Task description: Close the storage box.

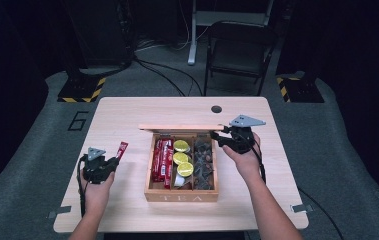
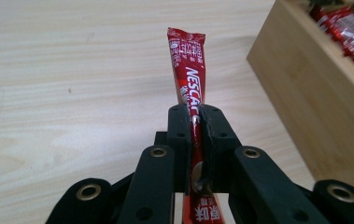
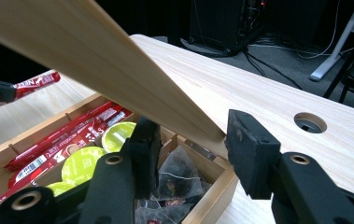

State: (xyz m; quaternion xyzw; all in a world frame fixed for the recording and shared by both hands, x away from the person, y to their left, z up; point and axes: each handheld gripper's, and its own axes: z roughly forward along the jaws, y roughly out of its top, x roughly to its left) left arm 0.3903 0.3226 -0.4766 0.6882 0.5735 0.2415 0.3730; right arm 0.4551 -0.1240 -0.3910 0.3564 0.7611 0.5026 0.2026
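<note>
Red coffee stick (image 2: 187,84) clamped mid-length in left gripper (image 2: 194,116), over desk's left half beside tea box (image 1: 181,192). Light, floppy, slick foil; best gripped mid-body. Right gripper (image 3: 193,154) half-open, propping lid (image 3: 95,60).

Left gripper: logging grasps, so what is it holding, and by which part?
The left gripper is shut on a red sachet, pinched around its lower middle.

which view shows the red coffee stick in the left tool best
The left gripper view: the red coffee stick runs up the middle, pinched by the left tool, its lettering legible. The high view shows it small, poking past the tool. The right gripper view catches one far end at the edge.
</note>
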